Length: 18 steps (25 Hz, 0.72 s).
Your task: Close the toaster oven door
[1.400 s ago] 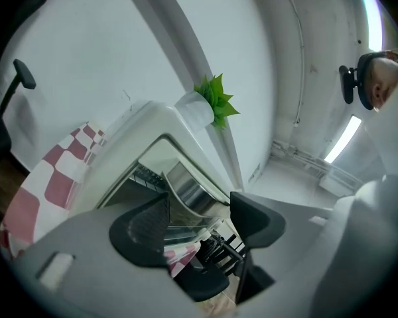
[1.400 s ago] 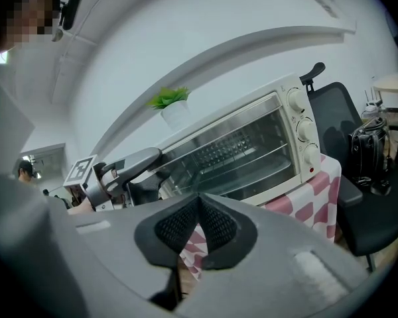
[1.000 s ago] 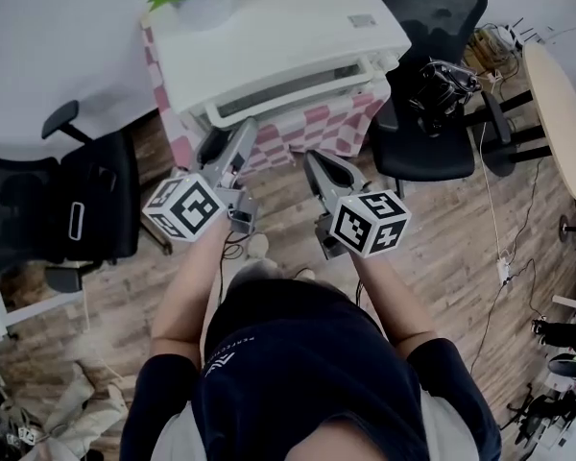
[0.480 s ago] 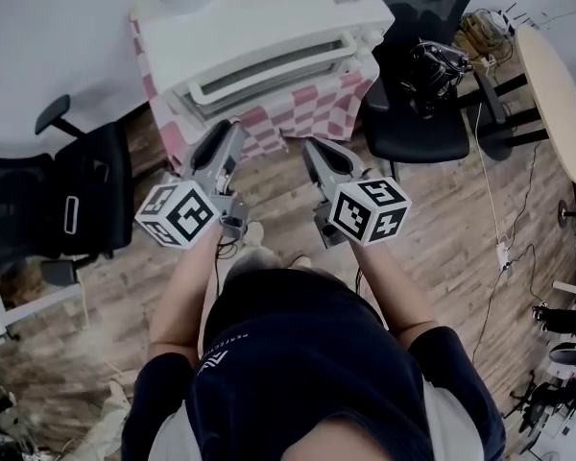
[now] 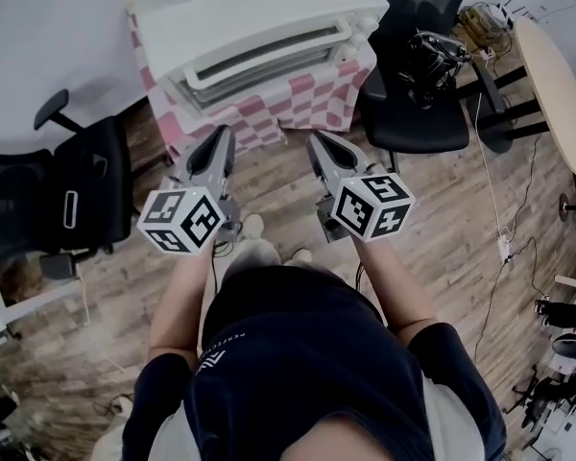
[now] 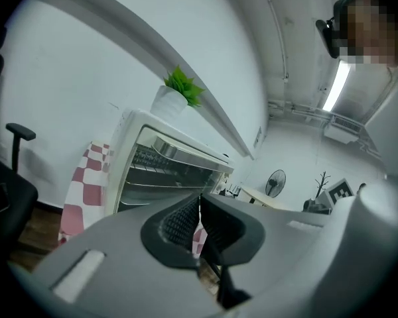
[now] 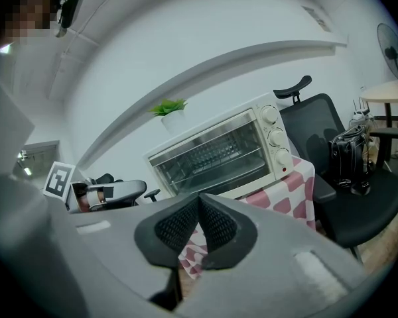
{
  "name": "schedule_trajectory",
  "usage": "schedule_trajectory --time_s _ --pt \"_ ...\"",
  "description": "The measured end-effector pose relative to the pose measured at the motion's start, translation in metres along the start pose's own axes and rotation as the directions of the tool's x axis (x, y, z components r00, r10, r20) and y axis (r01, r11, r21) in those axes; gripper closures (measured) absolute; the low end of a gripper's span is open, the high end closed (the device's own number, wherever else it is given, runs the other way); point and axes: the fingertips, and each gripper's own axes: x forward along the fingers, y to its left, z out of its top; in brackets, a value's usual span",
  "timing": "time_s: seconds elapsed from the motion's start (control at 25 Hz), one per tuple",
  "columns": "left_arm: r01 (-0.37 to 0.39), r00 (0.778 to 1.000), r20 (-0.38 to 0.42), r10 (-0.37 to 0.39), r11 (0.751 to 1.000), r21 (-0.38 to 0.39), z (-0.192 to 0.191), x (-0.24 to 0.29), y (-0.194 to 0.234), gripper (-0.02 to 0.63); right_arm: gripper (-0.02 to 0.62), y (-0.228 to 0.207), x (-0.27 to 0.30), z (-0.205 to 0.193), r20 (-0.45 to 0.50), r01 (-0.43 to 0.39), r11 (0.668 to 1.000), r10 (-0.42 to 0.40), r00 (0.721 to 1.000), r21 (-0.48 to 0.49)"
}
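The white toaster oven (image 5: 259,27) stands on a table covered with a pink-and-white checked cloth (image 5: 298,104). In the right gripper view the toaster oven (image 7: 219,154) shows its glass door upright against the front, with its handle along the top edge. Both grippers hover over the wooden floor, short of the table and apart from the oven. My left gripper (image 5: 219,140) is shut with nothing between its ribbed pads (image 6: 182,217). My right gripper (image 5: 319,144) is likewise shut and empty, and its pads (image 7: 215,224) meet.
A black office chair (image 5: 67,200) stands at the left. Another chair (image 5: 413,113) at the right carries a black object (image 5: 437,60). A round wooden table (image 5: 557,94) is at the far right. Cables trail over the floor (image 5: 494,219). A potted plant (image 7: 171,114) sits behind the oven.
The left gripper's jaws have gone from apart to shut. Both grippers have drawn back a little from the oven toward the person.
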Motion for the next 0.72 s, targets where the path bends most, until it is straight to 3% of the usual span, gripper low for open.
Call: schedule_trajectory --time_s 0.72 --pt "0.004 1.0 -0.016 -0.004 1.0 0.001 -0.007 -0.023 -0.011 0.606 0.594 0.012 -0.021 -0.004 0.022 0.014 1.0 -0.013 1.0 -0.026"
